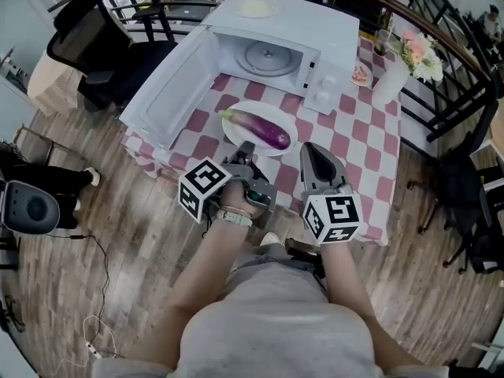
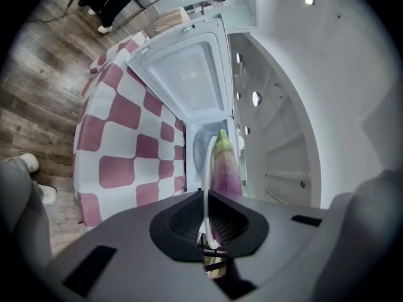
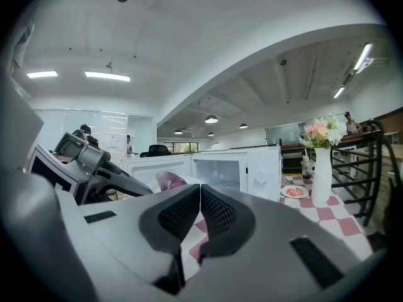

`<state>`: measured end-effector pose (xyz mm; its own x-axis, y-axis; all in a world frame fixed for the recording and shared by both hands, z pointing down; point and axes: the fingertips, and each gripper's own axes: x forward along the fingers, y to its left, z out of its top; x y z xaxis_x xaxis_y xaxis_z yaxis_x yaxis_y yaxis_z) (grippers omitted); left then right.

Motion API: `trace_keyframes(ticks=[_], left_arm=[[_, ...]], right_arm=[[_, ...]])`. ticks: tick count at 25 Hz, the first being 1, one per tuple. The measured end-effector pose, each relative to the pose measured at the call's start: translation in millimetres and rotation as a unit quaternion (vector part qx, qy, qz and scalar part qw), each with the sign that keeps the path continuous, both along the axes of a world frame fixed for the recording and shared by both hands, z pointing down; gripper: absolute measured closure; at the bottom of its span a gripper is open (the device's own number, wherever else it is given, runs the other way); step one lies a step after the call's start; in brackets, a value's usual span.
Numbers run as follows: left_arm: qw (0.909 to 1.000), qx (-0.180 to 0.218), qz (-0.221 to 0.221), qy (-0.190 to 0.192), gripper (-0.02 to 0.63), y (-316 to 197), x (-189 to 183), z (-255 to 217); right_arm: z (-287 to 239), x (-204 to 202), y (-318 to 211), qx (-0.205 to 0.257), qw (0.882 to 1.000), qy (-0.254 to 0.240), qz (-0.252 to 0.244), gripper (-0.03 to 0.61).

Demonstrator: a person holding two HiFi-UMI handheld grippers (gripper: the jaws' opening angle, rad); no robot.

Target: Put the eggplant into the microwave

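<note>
The purple eggplant (image 1: 260, 128) lies on a white plate (image 1: 287, 117) on the checkered table, in front of the white microwave (image 1: 331, 50). The microwave's door (image 1: 169, 85) hangs wide open to the left and its glass turntable is bare. My left gripper (image 1: 246, 150) is shut on the plate's near rim. In the left gripper view that rim (image 2: 207, 168) runs into the jaws of the left gripper (image 2: 204, 197), with the eggplant (image 2: 225, 165) just beyond. My right gripper (image 1: 313, 150) is shut and empty beside the plate's right side; the right gripper (image 3: 200, 190) points toward the microwave (image 3: 252, 168).
A white vase of flowers (image 1: 390, 81) and a small dish (image 1: 361, 74) stand right of the microwave. A black chair (image 1: 102, 46) stands left of the table and a dark railing (image 1: 457, 77) runs behind it. The person stands at the table's front edge (image 1: 236, 168).
</note>
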<state>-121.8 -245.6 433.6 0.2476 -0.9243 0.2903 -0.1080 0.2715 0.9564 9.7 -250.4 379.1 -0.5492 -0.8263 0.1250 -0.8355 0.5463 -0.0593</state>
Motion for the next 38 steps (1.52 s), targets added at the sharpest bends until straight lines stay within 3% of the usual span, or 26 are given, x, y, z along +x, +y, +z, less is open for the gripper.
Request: trace_keyframes(ticks=[11, 23, 30, 38], left_arm=[[1.0, 0.005, -0.002, 0.004, 0.595, -45.5, -10.4, 7.6], [1.0, 0.002, 0.008, 0.0, 0.594, -113.2, -33.5, 26.2], [0.9996, 0.005, 0.015, -0.025, 0.594, -159.2, -49.4, 38.6], [0.9992, -0.013, 0.034, -0.019, 0.594, -204.6, -51.4, 67.0]], right_arm=[[-6.5, 8.2, -41.9, 0.025, 0.999, -0.003, 0.026, 0.552], [5.9, -21.9, -101.6, 0.024, 0.999, 0.016, 0.029, 0.552], [14.5, -37.6, -135.8, 0.013, 0.999, 0.022, 0.028, 0.552], [28.2, -46.2, -161.0, -0.006, 0.999, 0.037, 0.021, 0.552]])
